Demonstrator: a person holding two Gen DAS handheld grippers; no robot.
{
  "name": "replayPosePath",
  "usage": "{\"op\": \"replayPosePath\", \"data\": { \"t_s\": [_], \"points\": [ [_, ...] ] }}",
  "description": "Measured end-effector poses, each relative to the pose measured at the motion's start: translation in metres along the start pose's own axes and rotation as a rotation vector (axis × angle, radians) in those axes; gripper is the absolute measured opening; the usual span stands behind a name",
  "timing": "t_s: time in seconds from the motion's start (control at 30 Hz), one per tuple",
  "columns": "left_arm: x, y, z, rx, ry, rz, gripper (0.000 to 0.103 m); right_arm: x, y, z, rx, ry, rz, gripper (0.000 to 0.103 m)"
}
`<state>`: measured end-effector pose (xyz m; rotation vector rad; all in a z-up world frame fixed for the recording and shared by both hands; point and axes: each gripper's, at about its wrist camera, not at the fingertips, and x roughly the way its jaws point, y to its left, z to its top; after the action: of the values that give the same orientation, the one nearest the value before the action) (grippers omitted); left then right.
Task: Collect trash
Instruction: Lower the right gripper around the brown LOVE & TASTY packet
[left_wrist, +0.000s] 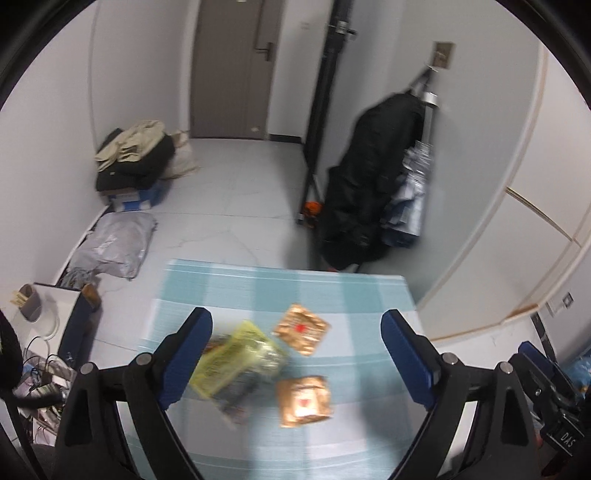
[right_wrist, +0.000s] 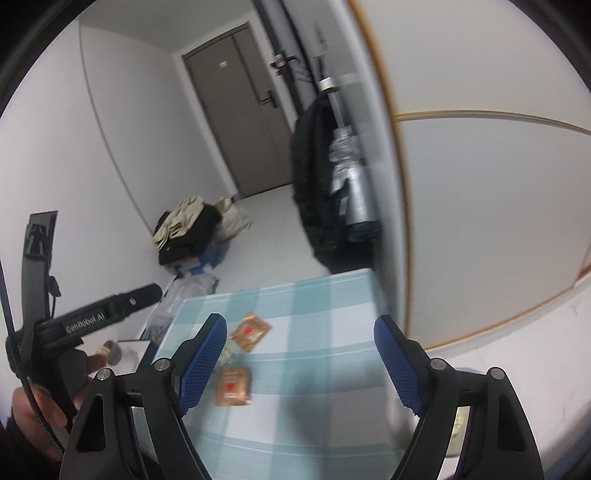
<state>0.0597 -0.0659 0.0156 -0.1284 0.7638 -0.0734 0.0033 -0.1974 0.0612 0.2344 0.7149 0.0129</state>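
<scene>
Two copper-orange snack packets lie on the blue-and-white checked table (left_wrist: 369, 295): a far one (left_wrist: 301, 328) and a near one (left_wrist: 304, 400). A yellow-green wrapper (left_wrist: 236, 360) with a dark crumpled piece under it lies left of them, next to my left finger pad. My left gripper (left_wrist: 295, 350) is open above this trash and holds nothing. In the right wrist view the far packet (right_wrist: 250, 330) and near packet (right_wrist: 232, 386) lie left of centre. My right gripper (right_wrist: 300, 354) is open and empty above the table (right_wrist: 332, 314). The left gripper's body (right_wrist: 92, 317) shows at the left.
A white cabinet wall (right_wrist: 480, 221) stands right of the table. A black bag (left_wrist: 369, 177) hangs beyond the far edge. On the floor lie a clothes pile (left_wrist: 136, 155) and a grey parcel bag (left_wrist: 110, 243). A cluttered side table (left_wrist: 40, 314) is at the left.
</scene>
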Motion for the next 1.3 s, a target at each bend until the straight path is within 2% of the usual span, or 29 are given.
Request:
{"op": "replayPosePath", "data": {
  "t_s": [0.23, 0.43, 0.63, 1.0, 1.3],
  "points": [
    [0.007, 0.049, 0.000, -0.056, -0.028, 0.010, 0.091, 0.036, 0.043, -0.006, -0.055, 0.041, 0.018, 0.082],
    [0.017, 0.089, -0.008, -0.121, -0.005, -0.008, 0.091, 0.064, 0.070, -0.017, -0.120, 0.091, 0.017, 0.082],
    [0.018, 0.118, -0.008, -0.178, -0.014, 0.000, 0.091, 0.098, 0.091, -0.032, -0.182, 0.164, -0.002, 0.081],
    [0.022, 0.142, -0.011, -0.218, 0.018, -0.004, 0.091, 0.160, 0.101, -0.078, -0.264, 0.351, -0.038, 0.081],
    [0.025, 0.151, -0.021, -0.213, 0.053, 0.020, 0.091, 0.188, 0.107, -0.104, -0.275, 0.437, -0.034, 0.080]
  ]
}}
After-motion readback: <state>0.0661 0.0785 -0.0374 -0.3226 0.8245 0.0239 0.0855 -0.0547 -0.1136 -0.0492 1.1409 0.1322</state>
